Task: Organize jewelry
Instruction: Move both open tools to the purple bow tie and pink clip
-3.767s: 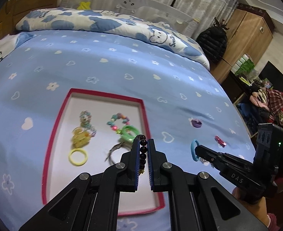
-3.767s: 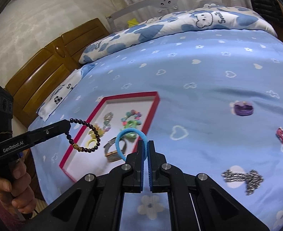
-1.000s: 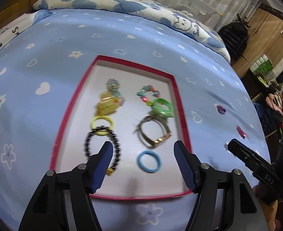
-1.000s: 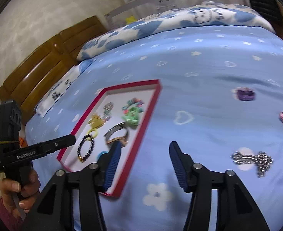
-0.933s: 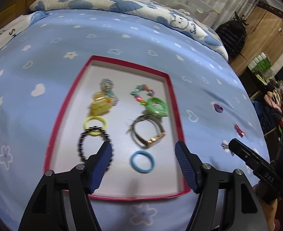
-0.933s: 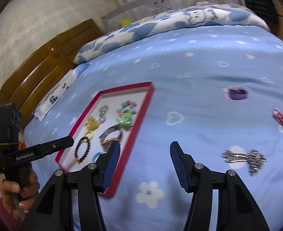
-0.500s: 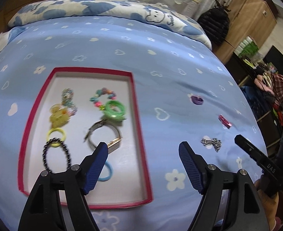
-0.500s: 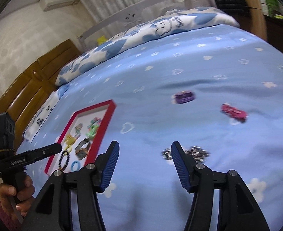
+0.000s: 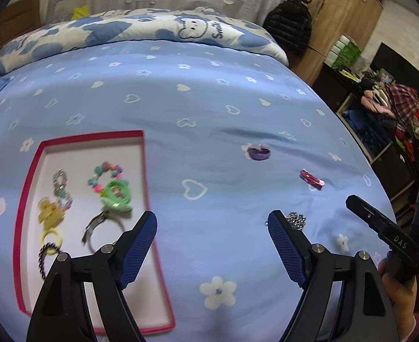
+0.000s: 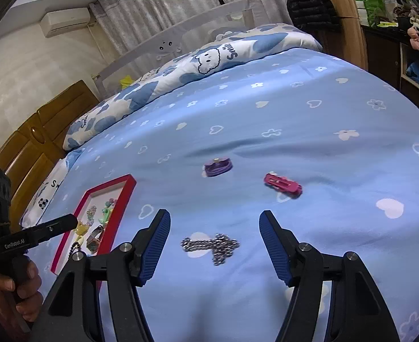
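A red-rimmed tray [image 9: 144, 171] lies on the blue bedspread and holds several bracelets and hair ties, among them a green one [image 9: 117, 196] and a black bead bracelet [image 9: 44, 256]. Loose on the bedspread are a purple hair tie [image 10: 218, 166], a pink hair clip [image 10: 283, 183] and a silver chain [image 10: 213, 245]. My right gripper [image 10: 214, 242] is open and empty, with the chain between its fingers. My left gripper [image 9: 211, 242] is open and empty, right of the tray. The chain also shows in the left wrist view [image 9: 296, 220], partly behind the right finger.
A cloud-print pillow [image 9: 141, 30] lies at the head of the bed by a white rail. A wooden wardrobe [image 9: 335, 14] and cluttered shelves [image 9: 386, 108] stand to the right. A wooden headboard [image 10: 32, 145] is at the left.
Both grippers let go of the black bead bracelet and the blue hair tie in the tray, opened, and swung right. The right one now hovers over the silver chain.
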Tool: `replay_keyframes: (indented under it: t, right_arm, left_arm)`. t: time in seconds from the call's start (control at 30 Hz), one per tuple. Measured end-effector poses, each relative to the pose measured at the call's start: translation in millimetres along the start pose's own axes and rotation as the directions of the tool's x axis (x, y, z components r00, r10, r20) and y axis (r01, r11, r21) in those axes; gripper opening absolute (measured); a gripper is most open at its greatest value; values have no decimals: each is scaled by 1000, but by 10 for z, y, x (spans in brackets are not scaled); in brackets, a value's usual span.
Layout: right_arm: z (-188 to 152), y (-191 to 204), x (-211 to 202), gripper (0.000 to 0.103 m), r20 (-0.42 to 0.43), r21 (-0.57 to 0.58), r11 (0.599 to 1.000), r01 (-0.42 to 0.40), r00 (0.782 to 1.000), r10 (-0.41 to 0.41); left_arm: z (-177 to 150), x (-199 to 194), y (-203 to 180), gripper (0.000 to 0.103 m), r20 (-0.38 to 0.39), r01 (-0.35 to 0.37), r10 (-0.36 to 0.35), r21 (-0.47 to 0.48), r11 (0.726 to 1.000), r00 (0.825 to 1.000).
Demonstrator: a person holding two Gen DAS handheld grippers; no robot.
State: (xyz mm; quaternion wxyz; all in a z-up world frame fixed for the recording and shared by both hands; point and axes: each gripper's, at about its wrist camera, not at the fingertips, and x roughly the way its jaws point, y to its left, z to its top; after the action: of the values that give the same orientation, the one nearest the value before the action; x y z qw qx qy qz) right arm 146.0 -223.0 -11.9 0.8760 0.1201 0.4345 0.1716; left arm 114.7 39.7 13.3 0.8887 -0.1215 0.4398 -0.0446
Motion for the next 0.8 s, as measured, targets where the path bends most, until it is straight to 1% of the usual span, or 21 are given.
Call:
replay_keyframes:
  t: [0.27, 0.63, 0.7, 0.8]
  right_arm:
    - [93, -188, 34, 67, -7, -7, 1000, 22, 1000, -22]
    - [258, -435, 287, 67, -48, -47, 997, 60, 997, -62]
    - [279, -473, 345, 67, -59, -49, 997, 61, 996, -64]
    - [321, -524, 439, 67, -77, -58, 996, 65, 995, -69]
  left_arm:
    - [182, 303, -260, 80, -29, 17, -15, 75, 997, 999]
    - [560, 854, -460, 80, -72, 47, -39, 121, 992, 997]
    - [643, 964, -488, 80, -82, 63, -53, 124, 990, 995]
    - [756, 1168, -540, 80, -96, 61, -48, 142, 988, 994]
